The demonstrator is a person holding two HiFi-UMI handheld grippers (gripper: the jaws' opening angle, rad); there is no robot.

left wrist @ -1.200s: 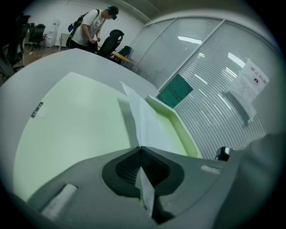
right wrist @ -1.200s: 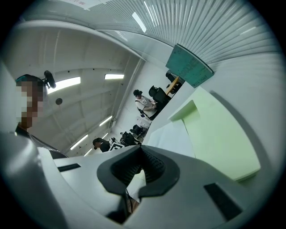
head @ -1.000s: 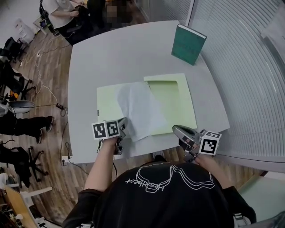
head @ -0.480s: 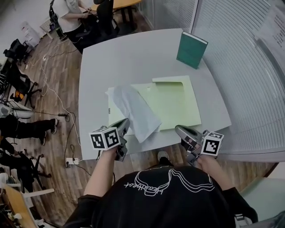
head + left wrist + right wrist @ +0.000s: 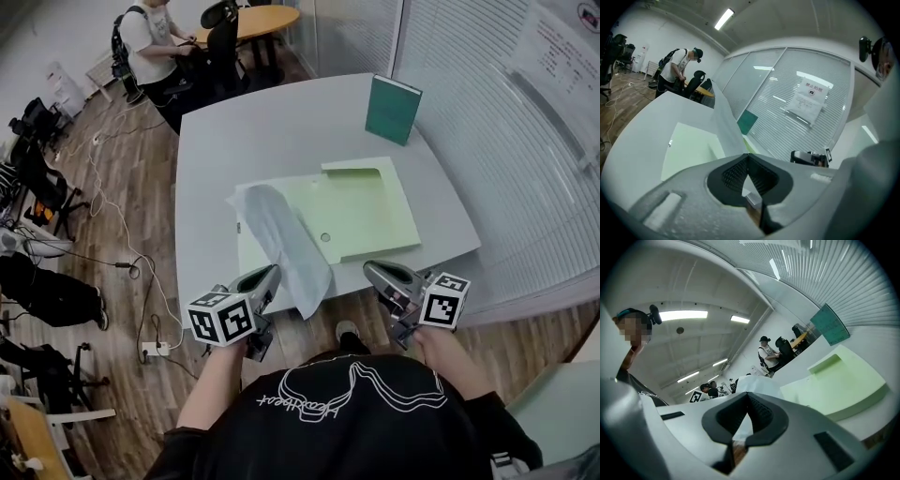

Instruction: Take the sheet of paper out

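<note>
Head view shows the white sheet of paper (image 5: pixel 281 234), likely light, limp and easily creased, sagging above the pale green card folder (image 5: pixel 370 211), sensibly pinched at its near edge by the clenched left gripper (image 5: pixel 270 274); the right gripper (image 5: pixel 370 269) is closed, empty.

Bright, even ceiling strip lights (image 5: pixel 683 315); both gripper views bulge fisheye, edges vignetted black.

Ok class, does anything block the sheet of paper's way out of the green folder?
Nothing visible does. The left tongs hold the sheet of paper by its near end; it lies over the green folder, with the book far behind.
</note>
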